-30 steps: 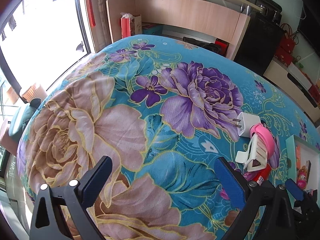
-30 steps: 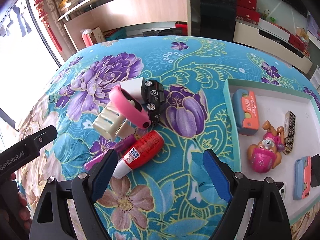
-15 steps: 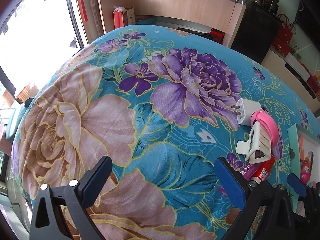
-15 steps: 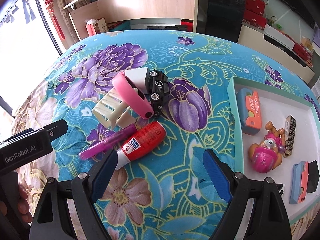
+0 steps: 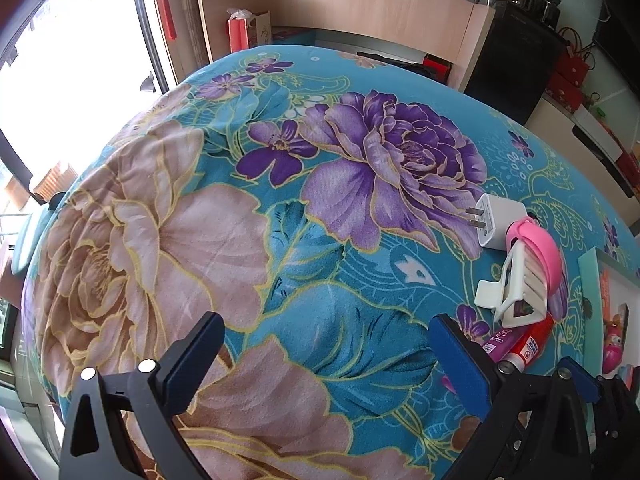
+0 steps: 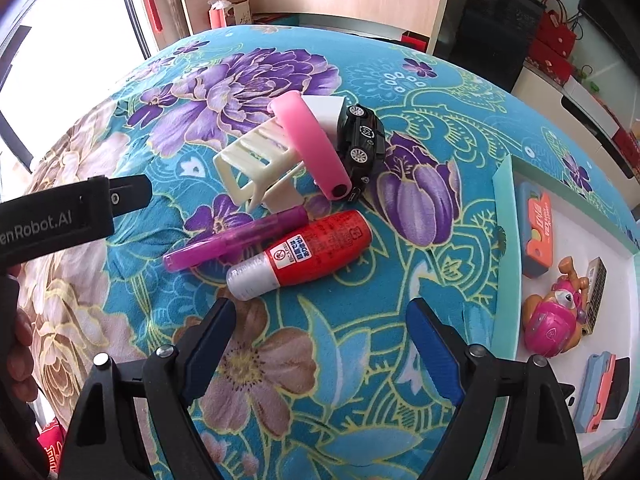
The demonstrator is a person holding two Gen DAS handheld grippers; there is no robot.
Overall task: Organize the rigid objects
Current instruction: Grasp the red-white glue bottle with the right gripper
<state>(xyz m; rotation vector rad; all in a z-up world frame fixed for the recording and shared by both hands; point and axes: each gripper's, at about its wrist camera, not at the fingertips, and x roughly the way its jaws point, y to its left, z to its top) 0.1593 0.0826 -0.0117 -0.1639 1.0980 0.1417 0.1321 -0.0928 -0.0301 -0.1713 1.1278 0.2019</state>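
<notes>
right gripper rolled a bit and closed in on the red bottle; pile now sits higher, nearer the fingers.

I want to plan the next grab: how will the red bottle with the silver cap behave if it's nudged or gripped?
The red bottle lies on its side and looks round, so a nudge would probably roll it, maybe into the purple pen beside it. Its glossy, tapered body may slip toward the cap when squeezed. It looks rigid and light.
</notes>
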